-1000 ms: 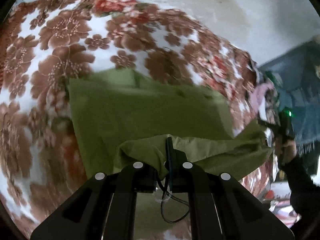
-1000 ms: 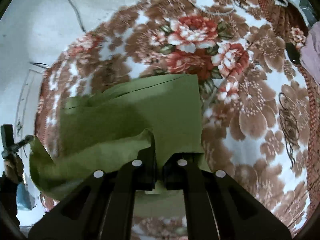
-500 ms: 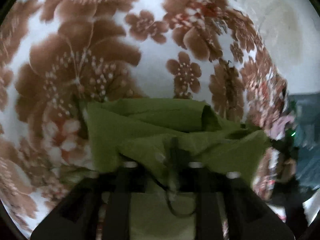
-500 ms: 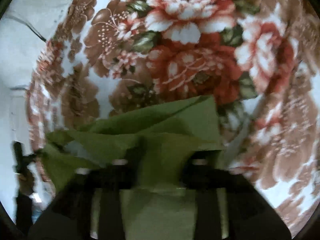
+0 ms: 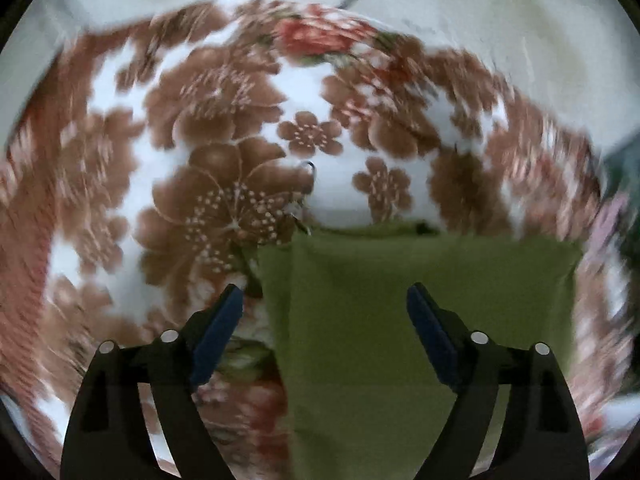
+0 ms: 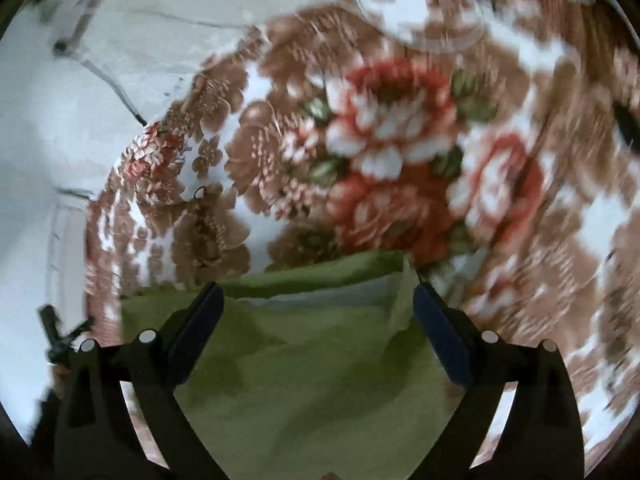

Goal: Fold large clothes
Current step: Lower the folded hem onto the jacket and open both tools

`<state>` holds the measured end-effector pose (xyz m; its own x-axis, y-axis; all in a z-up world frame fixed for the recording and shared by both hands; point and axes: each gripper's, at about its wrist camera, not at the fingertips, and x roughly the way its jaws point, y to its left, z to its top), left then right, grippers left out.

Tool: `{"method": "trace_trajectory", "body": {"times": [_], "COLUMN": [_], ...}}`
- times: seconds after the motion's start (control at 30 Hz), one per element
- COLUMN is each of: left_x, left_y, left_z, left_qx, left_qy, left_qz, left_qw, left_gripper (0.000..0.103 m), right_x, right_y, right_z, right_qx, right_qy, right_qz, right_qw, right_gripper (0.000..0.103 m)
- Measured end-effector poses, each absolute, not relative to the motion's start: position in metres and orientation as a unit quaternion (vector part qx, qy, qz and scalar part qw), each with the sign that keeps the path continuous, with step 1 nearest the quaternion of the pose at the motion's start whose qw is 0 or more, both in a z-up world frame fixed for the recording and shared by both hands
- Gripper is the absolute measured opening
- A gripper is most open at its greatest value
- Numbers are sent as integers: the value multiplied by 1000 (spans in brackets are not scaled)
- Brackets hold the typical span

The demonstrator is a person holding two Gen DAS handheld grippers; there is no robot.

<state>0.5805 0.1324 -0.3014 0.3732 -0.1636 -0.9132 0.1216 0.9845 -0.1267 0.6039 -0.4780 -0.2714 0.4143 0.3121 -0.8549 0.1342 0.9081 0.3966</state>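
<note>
Both grippers are letting go of the green garment (image 5: 420, 320), which is lying folded on the floral blanket (image 5: 224, 128). To do this well, each should be lifting clear without snagging the top layer. The left gripper (image 5: 325, 308) and right gripper (image 6: 318, 304) are angling steeply down, jaws opening, nothing pinched.

No readable text, label, brand, number or sign shows anywhere.
</note>
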Motion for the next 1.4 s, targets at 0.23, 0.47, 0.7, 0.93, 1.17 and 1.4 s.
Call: {"method": "trace_trajectory", "body": {"times": [0.23, 0.47, 0.7, 0.93, 1.17, 1.4], "left_x": [561, 573, 588, 579, 582, 581], "left_y": [108, 106, 105, 114, 134, 138], "left_z": [-353, -363, -392, -372, -361, -391], "left_qx": [44, 28, 20, 8, 49, 24], "left_qy": [553, 539, 587, 555, 568, 574], "left_qz": [-59, -71, -85, -88, -89, -60], "left_qw": [830, 839, 805, 827, 817, 816], "left_gripper": [88, 86, 11, 2, 2, 2], "right_x": [565, 564, 570, 565, 567, 580], "right_y": [-458, -469, -448, -450, -438, -429], "right_z": [-300, -349, -388, -387, -352, -374], "right_qx": [99, 69, 40, 44, -6, -18], "right_qy": [534, 541, 567, 565, 535, 534], "right_qz": [-2, -38, 3, -9, 5, 0], "right_qw": [839, 837, 823, 824, 845, 845], "right_gripper": [94, 94, 50, 4, 4, 3]}}
